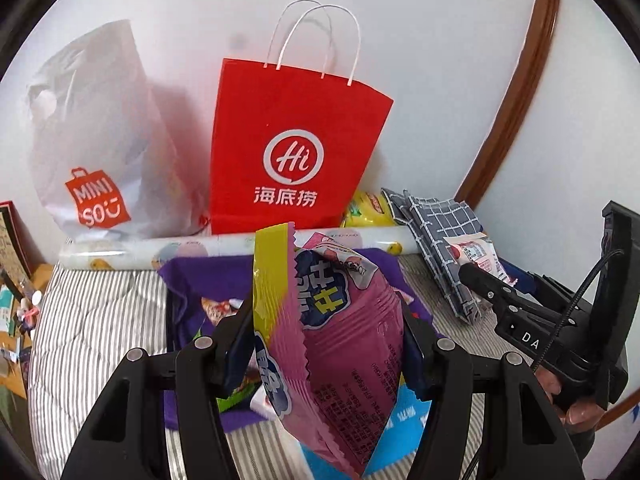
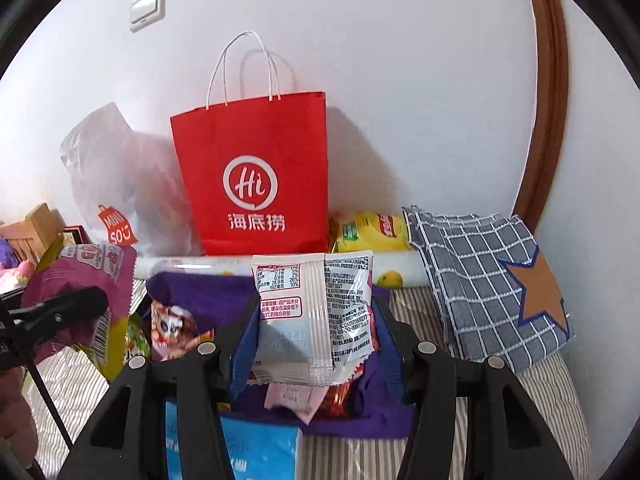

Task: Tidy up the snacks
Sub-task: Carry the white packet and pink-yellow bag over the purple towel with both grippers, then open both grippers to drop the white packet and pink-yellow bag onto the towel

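Left wrist: left gripper (image 1: 328, 316) clamps pink snack bag (image 1: 344, 344).

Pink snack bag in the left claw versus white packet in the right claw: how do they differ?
The pink snack bag is larger, opaque pink with a yellow edge; the white packet is smaller, white with clear patches. The pink bag hangs tilted; the white packet faces its seamed back to the camera. Both are clamped.

Pink snack pack (image 1: 344, 344) hides most of the purple cloth (image 1: 192, 280) behind it in left view; pack's bottom runs off the frame edge. White snack packet (image 2: 316, 316) covers the loose wrappers (image 2: 176, 328) partly in right view. Blue box (image 2: 256, 448) cut off at bottom. White Miniso bag (image 2: 116, 184) blurred, contents unreadable. Yellow pack (image 2: 372, 232) half hidden behind red bag (image 2: 256, 176)
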